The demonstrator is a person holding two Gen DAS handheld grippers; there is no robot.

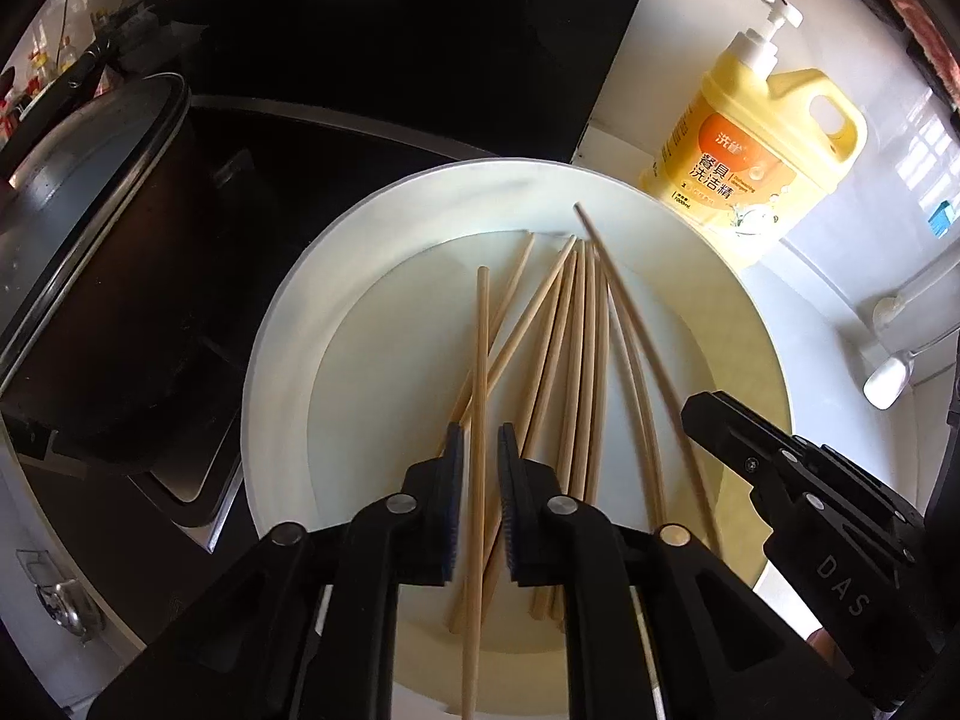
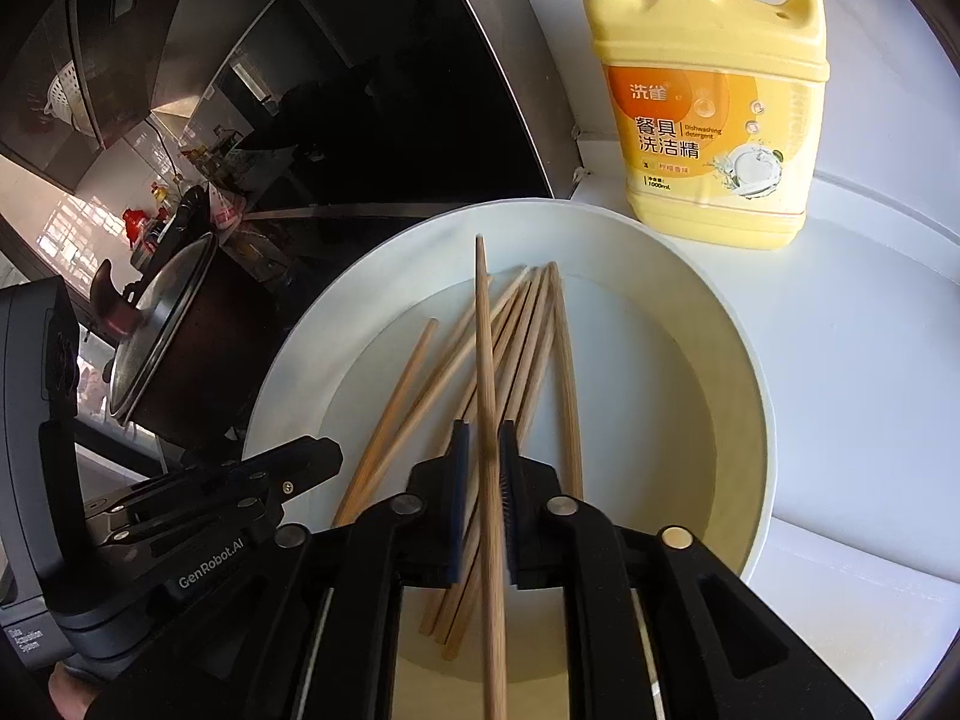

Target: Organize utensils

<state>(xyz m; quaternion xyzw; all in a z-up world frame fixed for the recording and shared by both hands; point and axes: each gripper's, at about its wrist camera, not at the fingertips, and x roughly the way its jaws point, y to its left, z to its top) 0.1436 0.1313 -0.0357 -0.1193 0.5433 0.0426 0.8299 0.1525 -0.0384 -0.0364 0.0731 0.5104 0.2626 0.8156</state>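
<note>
Both grippers over the white plate (image 1: 282,360), pointing steeply down. Left gripper (image 1: 480,438): fingers a narrow gap apart, one chopstick (image 1: 480,360) between them, pads not pressing it. Right gripper (image 2: 483,438): same slight gap, a single chopstick (image 2: 485,348) between, loose. Remaining chopsticks (image 2: 528,348) fan across the plate's middle. Plate sits on the white desk (image 2: 870,360), near the yellow detergent bottle (image 2: 714,120).

The near ends of the pale wooden chopsticks (image 1: 576,360) lie hidden behind black gripper bodies at six o'clock.
</note>
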